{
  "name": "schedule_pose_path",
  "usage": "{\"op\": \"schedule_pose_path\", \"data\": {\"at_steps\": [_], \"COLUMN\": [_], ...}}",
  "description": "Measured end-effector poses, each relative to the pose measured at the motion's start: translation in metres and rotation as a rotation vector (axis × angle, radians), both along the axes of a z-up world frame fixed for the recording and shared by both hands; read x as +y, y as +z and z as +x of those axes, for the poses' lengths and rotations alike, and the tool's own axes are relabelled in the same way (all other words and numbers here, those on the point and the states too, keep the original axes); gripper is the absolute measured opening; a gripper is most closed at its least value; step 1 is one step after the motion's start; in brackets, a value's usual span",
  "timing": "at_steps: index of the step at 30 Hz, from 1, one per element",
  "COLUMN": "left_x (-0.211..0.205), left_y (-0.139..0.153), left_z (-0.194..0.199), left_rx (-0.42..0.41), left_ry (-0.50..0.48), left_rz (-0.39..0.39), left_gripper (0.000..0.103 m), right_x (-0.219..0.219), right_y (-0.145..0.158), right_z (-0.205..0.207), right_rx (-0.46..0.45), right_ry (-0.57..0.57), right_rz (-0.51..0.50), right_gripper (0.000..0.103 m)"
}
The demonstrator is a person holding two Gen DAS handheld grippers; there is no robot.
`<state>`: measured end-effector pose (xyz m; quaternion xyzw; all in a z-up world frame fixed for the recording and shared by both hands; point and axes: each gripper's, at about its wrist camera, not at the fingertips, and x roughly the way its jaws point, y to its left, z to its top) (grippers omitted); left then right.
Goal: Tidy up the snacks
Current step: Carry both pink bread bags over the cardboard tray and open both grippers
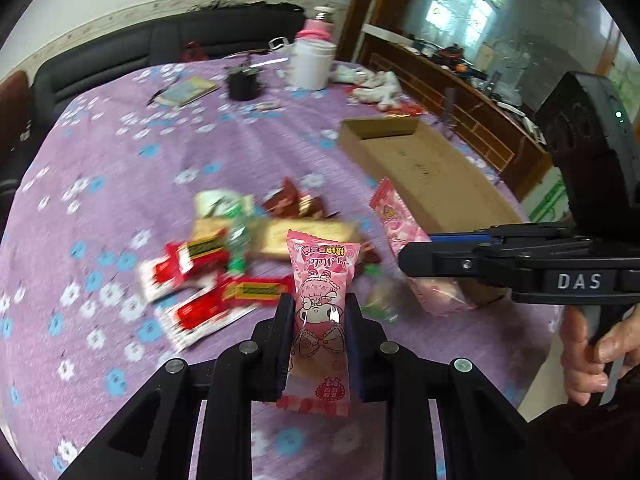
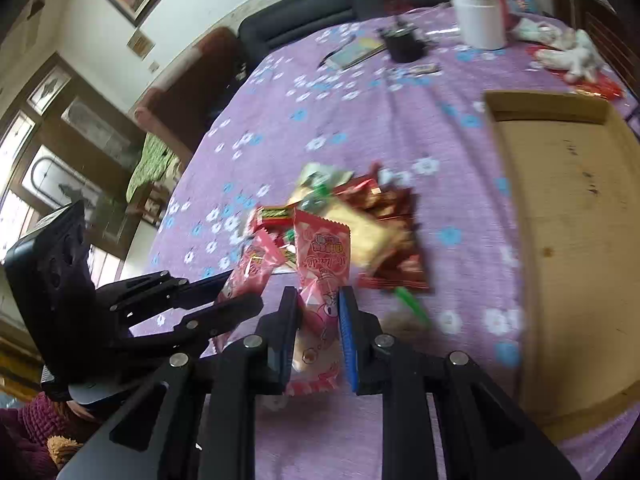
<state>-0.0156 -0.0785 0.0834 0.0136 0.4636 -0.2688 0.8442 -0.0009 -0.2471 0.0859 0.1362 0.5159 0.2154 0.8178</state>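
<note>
Both tongs, left (image 1: 318, 312) and right (image 2: 318, 308), clamp pink packets; snack pile (image 1: 224, 256) beside cardboard tray (image 1: 424, 168).

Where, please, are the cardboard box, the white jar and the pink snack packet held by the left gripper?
cardboard box (image 2: 568, 240), right wrist view, on its bare floor.
white jar (image 1: 310, 64), left wrist view, on its side wall.
pink snack packet (image 1: 320, 292), left wrist view, on its printed front.

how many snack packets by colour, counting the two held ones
Pink packets: 2, one in the left gripper, one in the right gripper
Red-and-white packets: 3
Dark red-brown packets: 2
Tan packet: 1
Pale green-and-white packet: 1
Total: 9, roughly; the pile is blurred
</note>
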Motion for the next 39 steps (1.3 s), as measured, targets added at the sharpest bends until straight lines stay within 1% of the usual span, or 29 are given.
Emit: {"op": "schedule_pose_path", "data": {"at_steps": [6,9,14,16,21,24,32,36,39], "left_x": [-0.046,-0.067,-0.098,-0.109,-0.132,-0.142,-0.187,-0.208,-0.223], "left_y": [0.012,0.016,0.025,0.028,0.033,0.032,0.024,0.015,0.005], "left_z": [0.002,0.004,0.006,0.006,0.007,0.010,0.013,0.012,0.010], "left_rx": [-0.007,-0.006,-0.012,-0.015,-0.019,-0.014,0.013,0.042,0.053], "left_ry": [-0.066,-0.087,-0.107,-0.112,-0.115,-0.116,-0.148,-0.165,-0.181], "left_rz": [-0.019,-0.019,-0.035,-0.038,-0.037,-0.038,-0.037,-0.041,-0.027], "left_gripper": [0.024,0.024,0.024,0.024,0.024,0.024,0.024,0.024,0.024], "right_x": [-0.048,-0.074,-0.119,-0.131,-0.150,-0.159,-0.186,-0.201,-0.212], "right_y": [0.007,0.010,0.008,0.006,-0.005,-0.010,-0.020,-0.023,-0.027], "right_z": [-0.005,-0.009,-0.009,-0.008,-0.006,-0.005,0.001,0.002,0.003], "right_rx": [-0.014,-0.025,-0.012,-0.010,0.010,0.016,0.049,0.062,0.070], "right_ry": [-0.092,-0.136,-0.213,-0.237,-0.249,-0.254,-0.289,-0.310,-0.321], "right_rz": [0.013,0.023,0.043,0.051,0.059,0.050,0.048,0.021,0.009], "right_gripper": [0.020,0.020,0.020,0.020,0.020,0.020,0.020,0.020,0.020]}}
